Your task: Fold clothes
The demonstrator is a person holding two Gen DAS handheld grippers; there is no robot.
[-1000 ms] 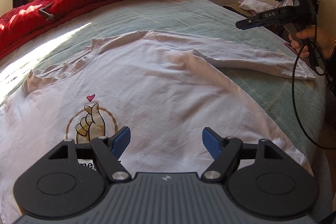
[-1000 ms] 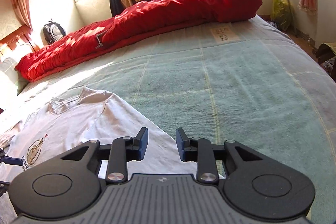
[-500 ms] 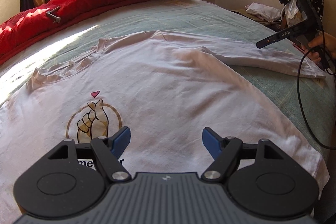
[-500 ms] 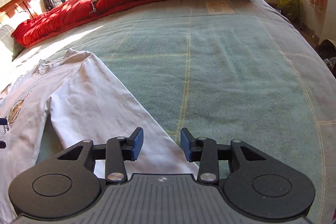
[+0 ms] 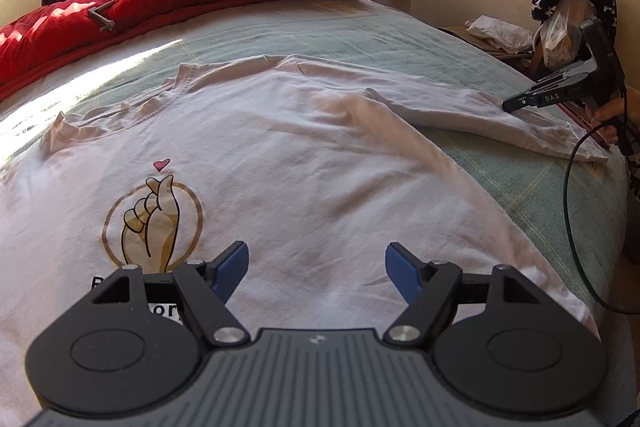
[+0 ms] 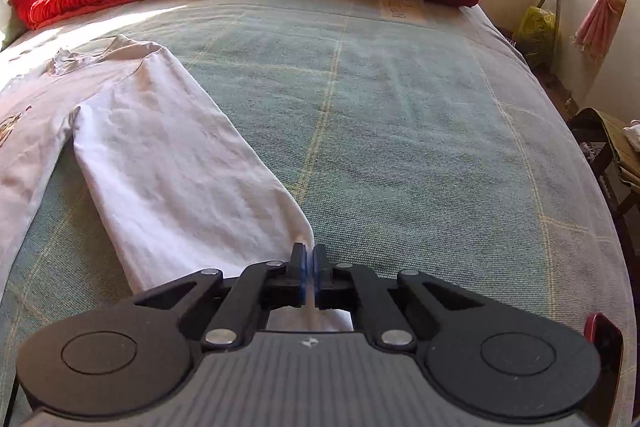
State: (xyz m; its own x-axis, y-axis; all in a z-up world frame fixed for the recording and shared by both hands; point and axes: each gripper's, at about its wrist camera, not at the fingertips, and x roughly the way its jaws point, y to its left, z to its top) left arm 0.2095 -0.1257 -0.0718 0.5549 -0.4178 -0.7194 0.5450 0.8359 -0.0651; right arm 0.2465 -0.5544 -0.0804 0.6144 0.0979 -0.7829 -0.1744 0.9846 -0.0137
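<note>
I am watching my right gripper (image 6: pixel 308 269) pinching its jaws together on the cuff of the sleeve (image 6: pixel 180 167), where half a second ago they were apart. The shirt (image 5: pixel 280 167) is lying flat on the bed (image 6: pixel 400 107). My left gripper (image 5: pixel 316 267) is hovering above its hem, jaws apart and empty. The sleeve fold can begin.

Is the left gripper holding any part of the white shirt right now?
No, the left gripper hovers with its jaws wide apart above the white shirt, nothing between them.

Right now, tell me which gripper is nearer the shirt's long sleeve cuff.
Right. The right gripper has its fingers shut on the sleeve cuff; the left gripper hovers open over the shirt's chest, well away.
</note>
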